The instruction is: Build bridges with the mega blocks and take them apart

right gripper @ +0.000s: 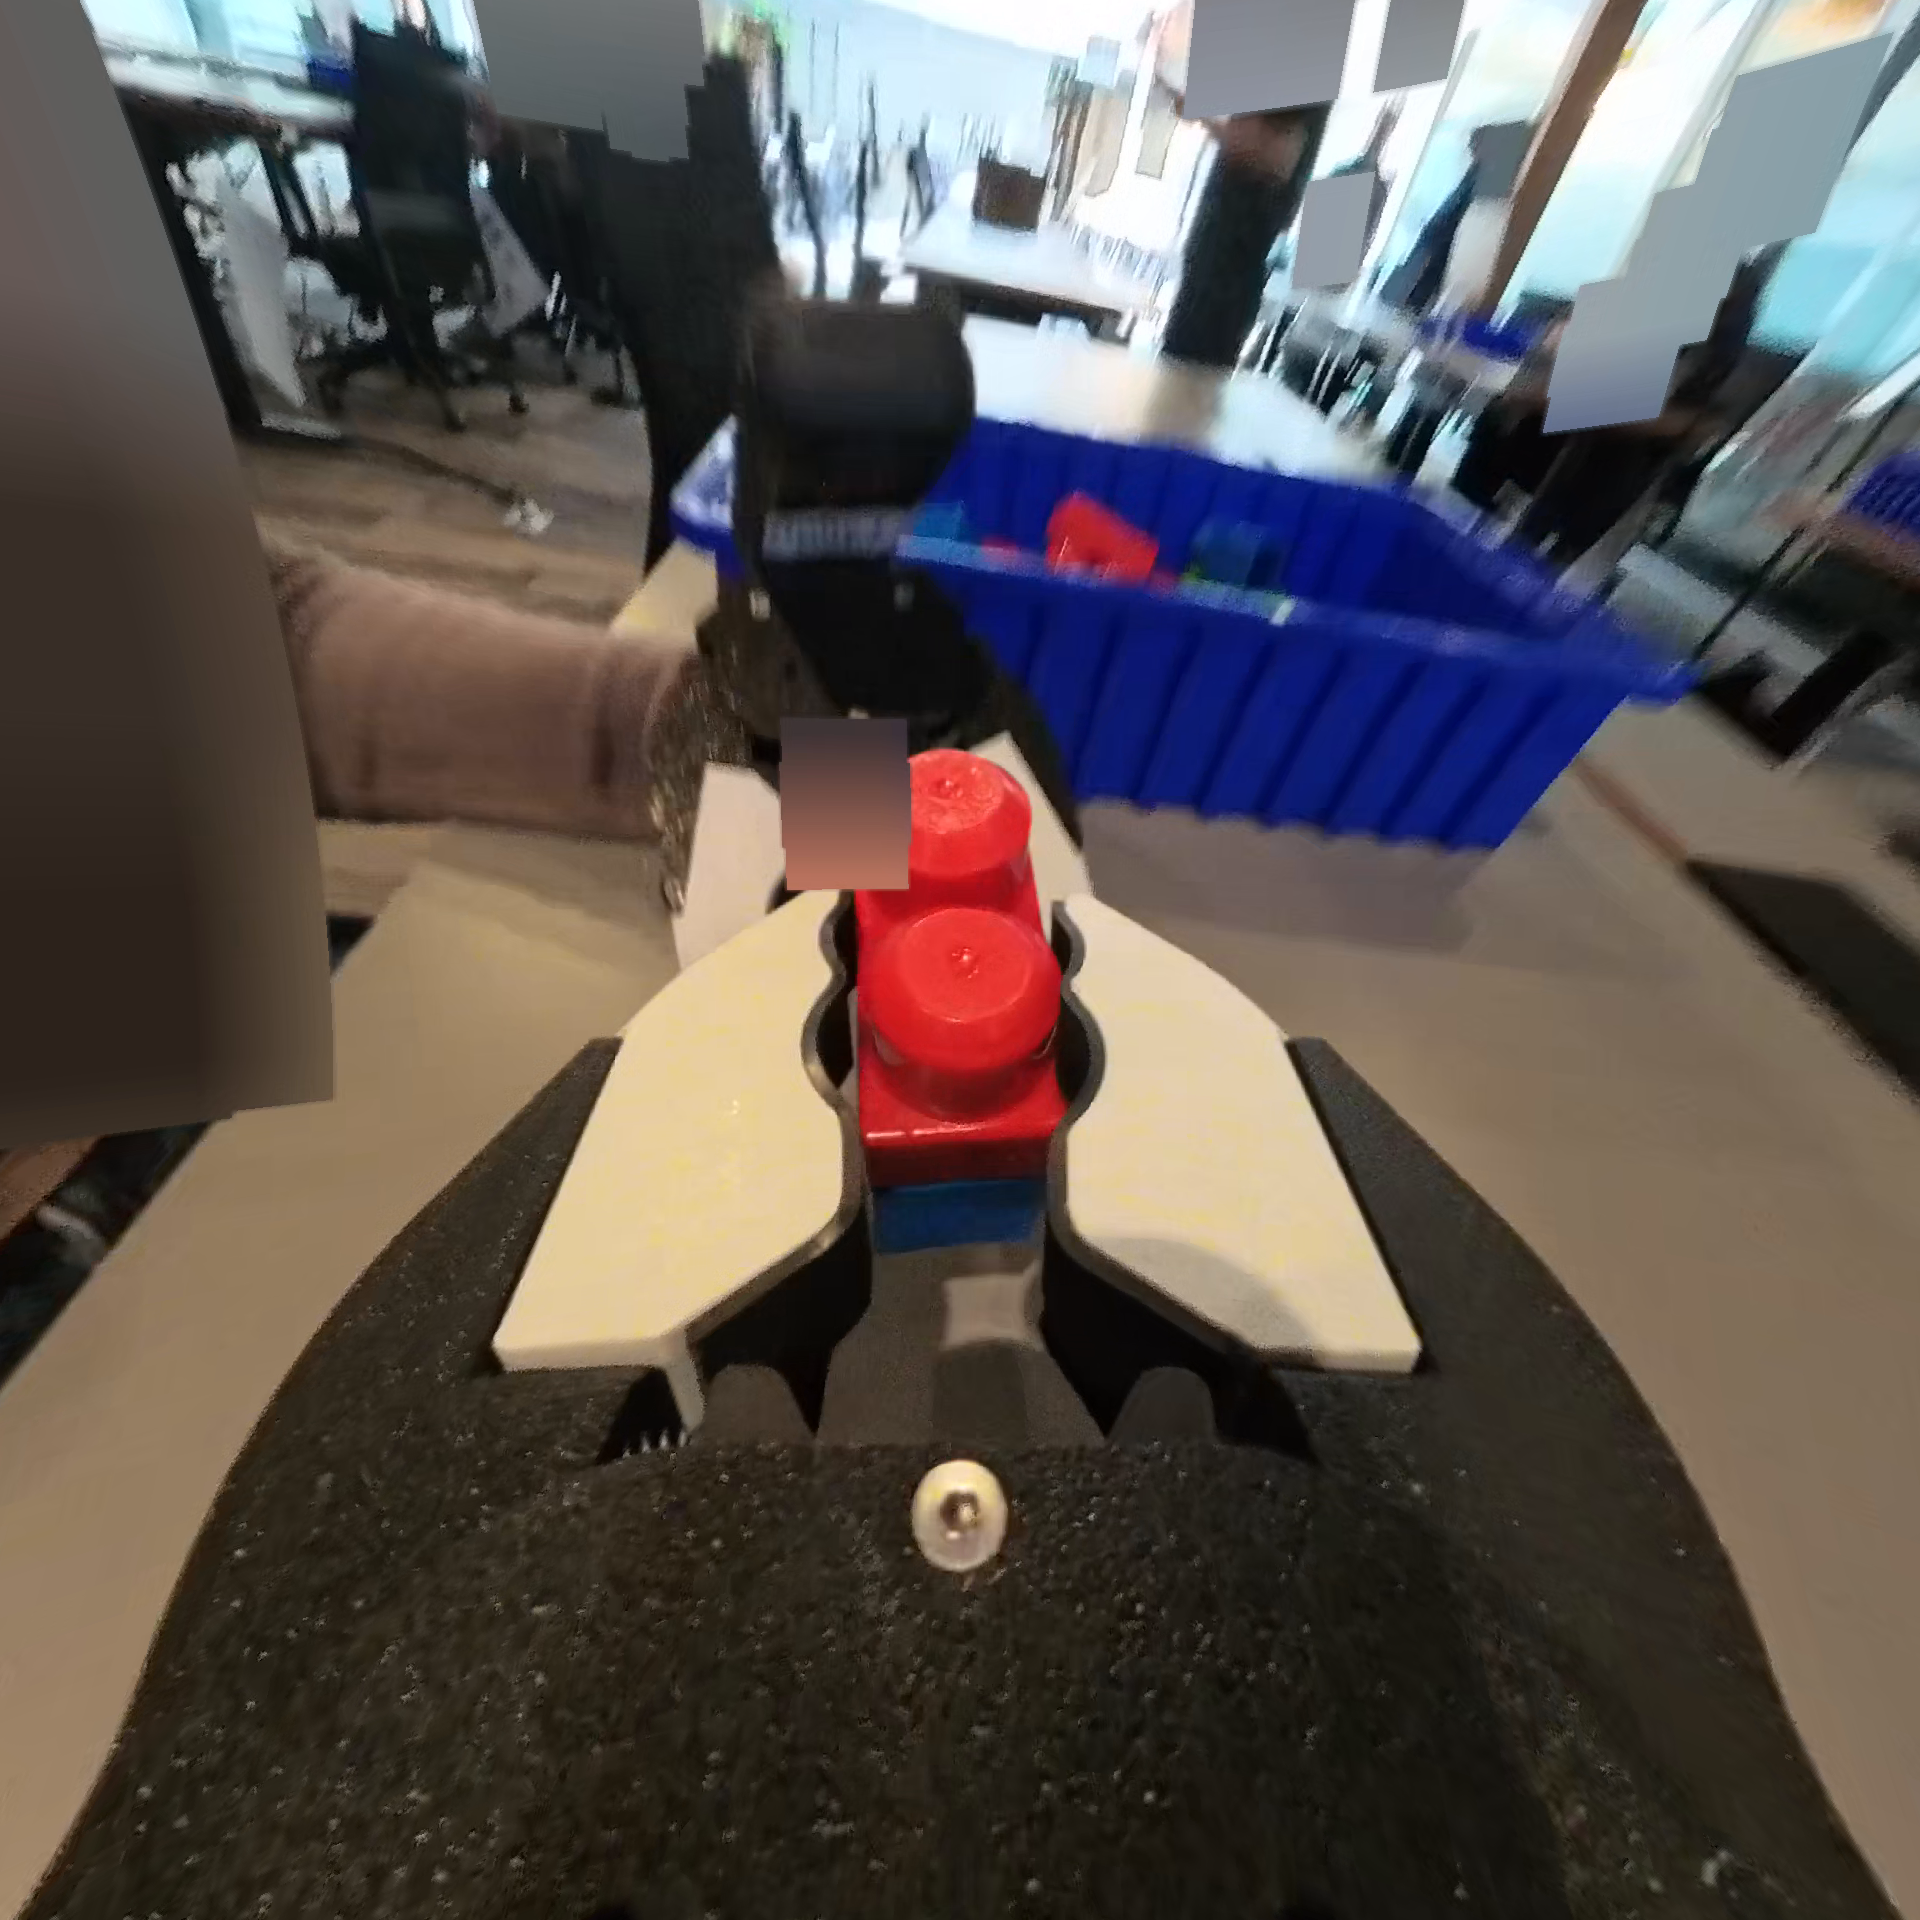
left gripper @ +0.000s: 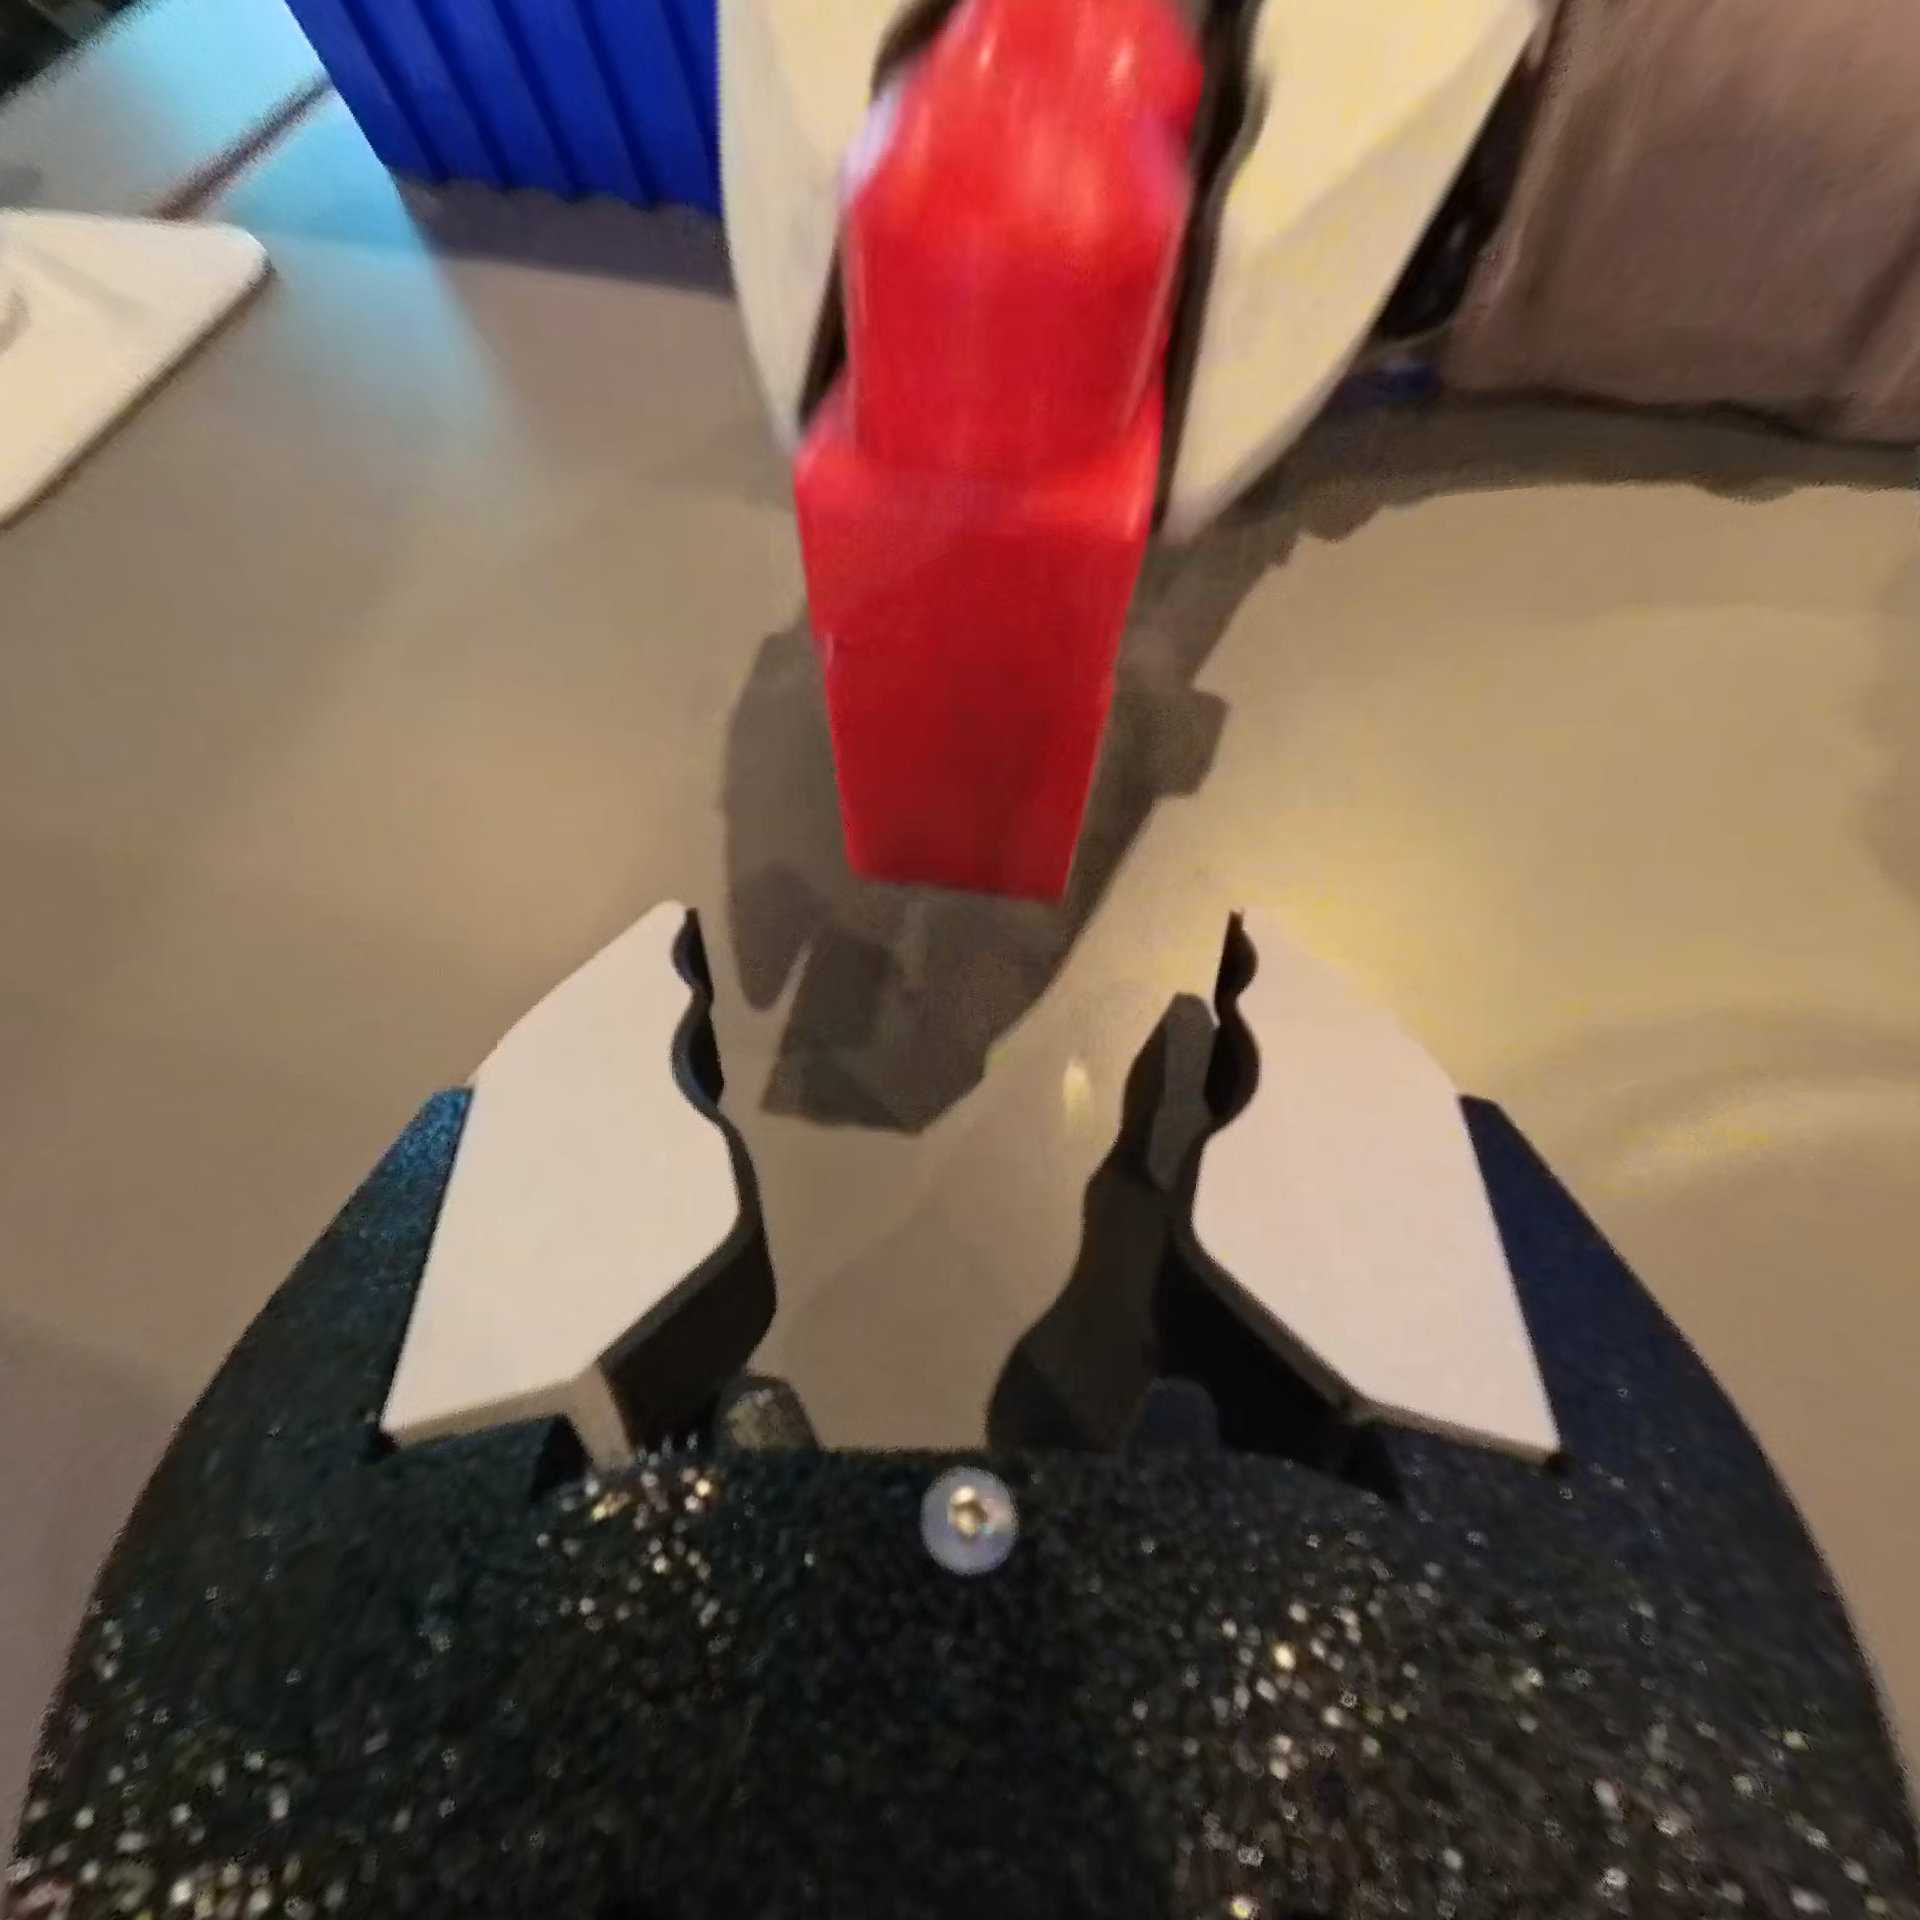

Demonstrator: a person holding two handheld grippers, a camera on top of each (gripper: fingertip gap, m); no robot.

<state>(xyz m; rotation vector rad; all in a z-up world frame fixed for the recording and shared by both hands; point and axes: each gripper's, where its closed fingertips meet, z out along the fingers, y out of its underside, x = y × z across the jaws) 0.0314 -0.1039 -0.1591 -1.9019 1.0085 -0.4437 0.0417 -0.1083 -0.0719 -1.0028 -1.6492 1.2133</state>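
My right gripper (right gripper: 954, 925) is shut on a long red mega block (right gripper: 961, 997) with round studs on top, held above the table. A blue block (right gripper: 956, 1216) is stuck under its near end. In the left wrist view the same red block (left gripper: 977, 540) hangs between the right gripper's white fingers (left gripper: 1320, 239), pointing at my left gripper (left gripper: 961, 920). My left gripper is open and empty, its tips just short of the red block's near end, low over the beige table (left gripper: 364, 727).
A blue ribbed bin (right gripper: 1299, 686) with several loose blocks stands at the back right of the table; it also shows in the left wrist view (left gripper: 540, 94). A white tray (left gripper: 104, 332) lies at the left. A brown sleeve (right gripper: 468, 707) and office chairs are behind. The left gripper's tips are roughly 9 centimeters from the right gripper's.
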